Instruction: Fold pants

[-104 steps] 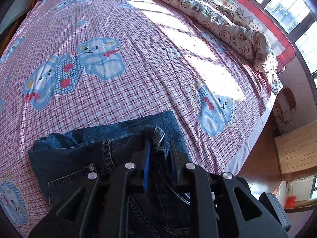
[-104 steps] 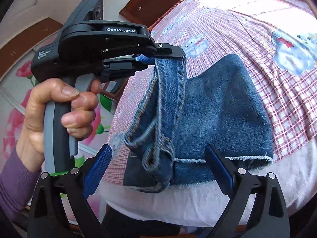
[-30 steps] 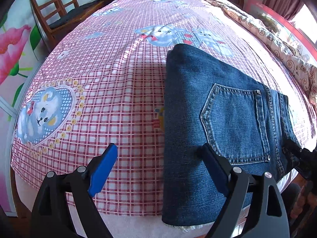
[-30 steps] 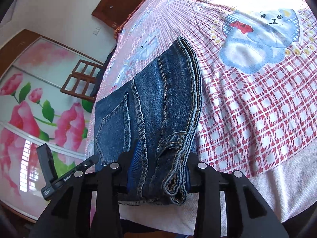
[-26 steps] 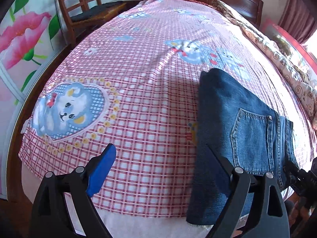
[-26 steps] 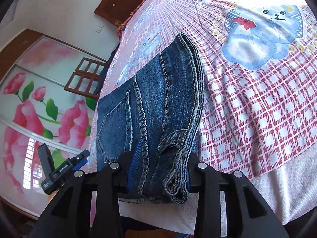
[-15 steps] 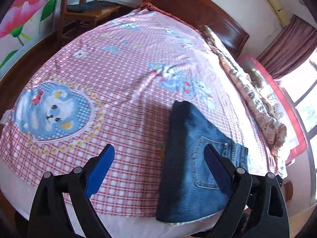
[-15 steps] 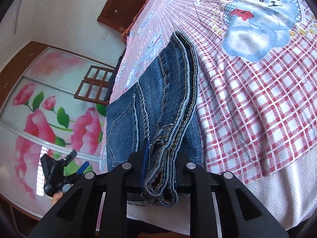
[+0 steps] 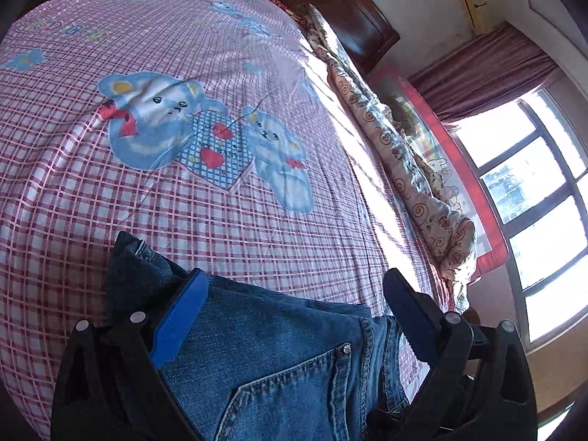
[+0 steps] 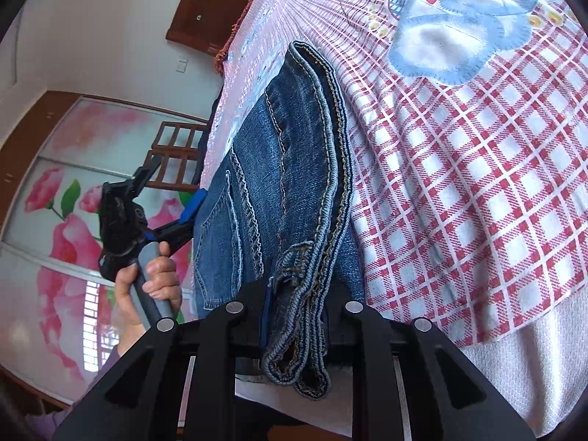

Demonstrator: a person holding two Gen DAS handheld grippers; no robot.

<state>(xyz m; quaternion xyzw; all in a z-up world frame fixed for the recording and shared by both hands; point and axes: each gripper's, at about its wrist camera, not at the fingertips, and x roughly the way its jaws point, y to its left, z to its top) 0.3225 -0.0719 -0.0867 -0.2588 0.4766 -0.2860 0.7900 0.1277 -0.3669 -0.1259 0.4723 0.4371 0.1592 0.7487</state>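
Folded blue jeans (image 9: 279,349) lie at the near edge of the bed, back pocket up. My left gripper (image 9: 294,279) hovers low over them with its jaws opening wide. The denim lies between and under its blue pads (image 9: 180,319), and neither pad presses on it. In the right wrist view the jeans (image 10: 294,139) stretch away from me, and my right gripper (image 10: 297,294) is shut on the bunched waistband edge. The left gripper (image 10: 169,187) shows there at the jeans' far side, held by a hand (image 10: 154,275).
The bed carries a pink checked sheet (image 9: 183,220) with blue bear prints. A rolled quilt (image 9: 404,154) runs along its far side, below a window (image 9: 533,202). The wooden headboard (image 9: 349,11) is at the back. A wooden chair (image 10: 176,154) stands by the flowered wardrobe door (image 10: 55,220).
The left gripper has swung in from beside the jeans to over them, turning toward the window. The right gripper's jaws have closed tighter on the waistband.
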